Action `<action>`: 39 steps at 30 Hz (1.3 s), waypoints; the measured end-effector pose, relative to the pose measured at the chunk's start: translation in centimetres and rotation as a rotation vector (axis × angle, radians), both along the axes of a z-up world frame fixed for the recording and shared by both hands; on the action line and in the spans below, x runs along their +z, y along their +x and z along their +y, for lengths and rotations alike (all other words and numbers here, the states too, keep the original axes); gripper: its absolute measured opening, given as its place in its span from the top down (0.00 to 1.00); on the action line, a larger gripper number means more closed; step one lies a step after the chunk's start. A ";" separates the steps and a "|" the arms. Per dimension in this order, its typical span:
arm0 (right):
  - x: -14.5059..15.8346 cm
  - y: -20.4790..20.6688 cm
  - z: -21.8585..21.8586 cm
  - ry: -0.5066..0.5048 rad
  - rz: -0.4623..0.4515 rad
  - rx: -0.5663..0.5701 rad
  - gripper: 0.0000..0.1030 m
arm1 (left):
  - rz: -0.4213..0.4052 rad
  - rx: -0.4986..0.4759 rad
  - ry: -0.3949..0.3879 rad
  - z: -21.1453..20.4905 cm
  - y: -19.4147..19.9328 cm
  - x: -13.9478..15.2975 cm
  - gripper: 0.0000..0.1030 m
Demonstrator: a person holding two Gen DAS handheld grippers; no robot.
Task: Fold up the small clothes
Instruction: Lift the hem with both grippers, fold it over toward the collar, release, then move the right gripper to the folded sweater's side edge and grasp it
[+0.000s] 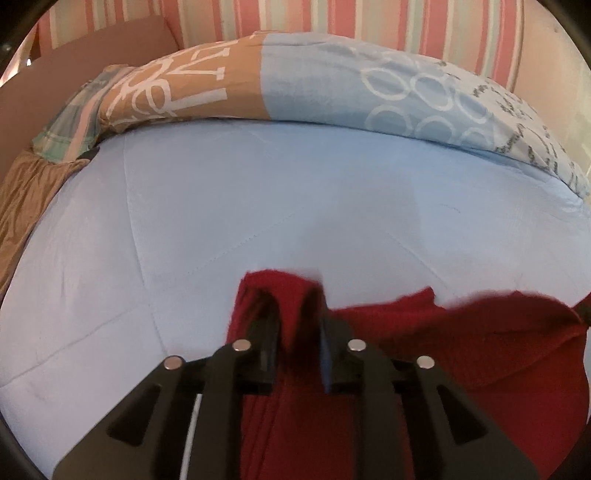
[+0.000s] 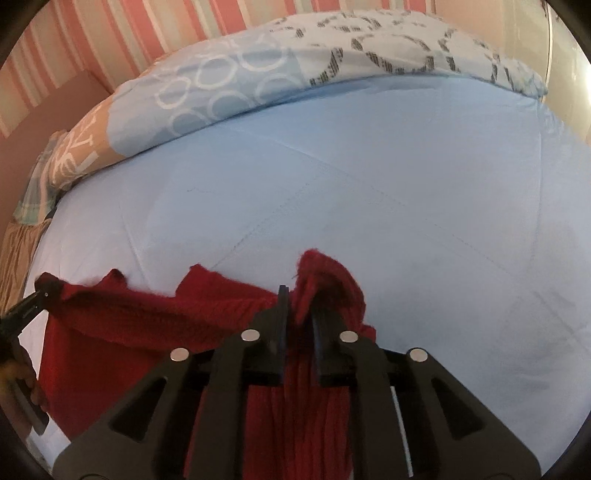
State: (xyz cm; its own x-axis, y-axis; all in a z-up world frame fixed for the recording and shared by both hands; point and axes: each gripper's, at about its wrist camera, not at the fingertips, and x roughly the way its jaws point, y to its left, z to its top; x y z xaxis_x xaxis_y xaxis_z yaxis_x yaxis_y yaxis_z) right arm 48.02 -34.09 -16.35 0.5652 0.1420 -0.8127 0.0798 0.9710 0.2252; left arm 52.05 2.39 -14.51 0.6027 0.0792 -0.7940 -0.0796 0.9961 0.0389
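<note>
A red knitted garment (image 1: 461,343) hangs stretched between my two grippers above a light blue bed sheet (image 1: 258,206). My left gripper (image 1: 295,306) is shut on one corner of it, with red cloth bunched between and over the fingers. My right gripper (image 2: 301,306) is shut on the other corner of the red garment (image 2: 147,317). In the right wrist view the left gripper (image 2: 44,288) shows at the far left, holding the cloth's far end. The lower part of the garment is hidden behind the gripper bodies.
A patterned duvet (image 1: 332,81), tan and pale blue, lies rolled along the back of the bed; it also shows in the right wrist view (image 2: 240,77). A striped pink wall (image 1: 406,26) stands behind. A plaid cloth (image 1: 74,118) and a tan bed skirt (image 1: 26,206) are at the left.
</note>
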 end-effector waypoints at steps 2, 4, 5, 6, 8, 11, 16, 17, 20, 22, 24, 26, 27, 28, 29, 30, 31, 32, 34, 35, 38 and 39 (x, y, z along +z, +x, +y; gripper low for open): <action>-0.1 0.5 0.0 -0.011 -0.005 0.003 0.84 | -0.014 0.017 0.018 0.3 0.7 0.2 0.53; -0.2 0.7 0.0 -0.005 -0.006 0.006 0.81 | -0.034 0.024 0.028 0.7 1.2 0.7 0.52; -0.1 0.9 0.0 -0.006 -0.011 0.006 0.77 | -0.034 0.023 0.030 1.0 1.5 0.8 0.51; 0.0 1.0 -0.1 -0.001 -0.016 0.003 0.63 | -0.032 0.022 0.038 1.1 1.8 0.8 0.51; 0.8 1.2 -0.8 0.006 -0.046 -0.030 0.14 | -0.031 0.025 0.057 1.6 2.2 1.1 0.51; 2.5 1.5 -2.2 0.013 -0.089 -0.072 0.03 | -0.043 0.041 0.040 2.7 2.2 1.9 0.51; 4.8 0.2 -2.0 -0.105 -0.115 -0.005 0.03 | -0.078 -0.001 0.049 2.5 0.8 3.7 0.48; 5.0 -0.4 -1.9 -0.112 -0.122 0.011 0.03 | -0.088 -0.018 0.052 2.2 0.0 4.1 0.47; 5.4 -3.2 -1.4 -0.124 -0.147 0.046 0.03 | -0.096 -0.039 0.036 1.7 -2.0 4.5 0.39; 4.9 -4.5 -0.4 -0.187 -0.142 0.074 0.03 | -0.101 -0.061 0.047 1.1 -3.7 4.3 0.36; 3.6 -5.1 0.5 -0.238 -0.111 0.095 0.03 | -0.084 -0.074 0.081 0.7 -4.6 3.3 0.36; 1.8 -5.4 0.7 -0.293 -0.061 0.086 0.03 | -0.052 -0.067 0.086 1.0 -5.1 1.9 0.36; 1.0 -5.5 0.6 -0.315 -0.037 0.076 0.03 | -0.034 -0.054 0.089 1.3 -5.3 1.1 0.36; 0.0 -5.7 0.4 -0.344 -0.005 0.063 0.03 | -0.018 -0.040 0.095 1.8 -5.4 0.4 0.36; -0.8 -5.7 0.2 -0.375 0.021 0.055 0.04 | -0.001 -0.032 0.104 2.2 -5.4 -0.3 0.36; -1.3 -5.8 0.1 -0.416 0.037 0.046 0.04 | 0.011 -0.025 0.113 2.5 -5.4 -0.8 0.36; -2.0 -6.0 -0.3 -0.463 0.056 0.034 0.04 | 0.032 -0.010 0.118 3.2 -5.4 -1.8 0.35; -2.5 -6.1 -0.8 -0.469 0.067 0.025 0.04 | 0.043 -0.008 0.116 3.6 -5.5 -2.3 0.35; -3.3 -6.5 -1.8 -0.471 0.083 0.002 0.04 | 0.074 -0.017 0.133 4.0 -5.6 -3.7 0.34; -3.4 -6.6 -2.2 -0.470 0.086 -0.008 0.04 | 0.076 -0.018 0.140 4.2 -5.7 -4.0 0.33; -3.2 -6.8 -2.9 -0.432 0.083 -0.027 0.04 | 0.074 0.002 0.127 4.6 -5.9 -3.9 0.31; -2.7 -7.0 -3.0 -0.411 0.064 -0.026 0.04 | 0.064 0.004 0.115 4.6 -6.0 -3.4 0.33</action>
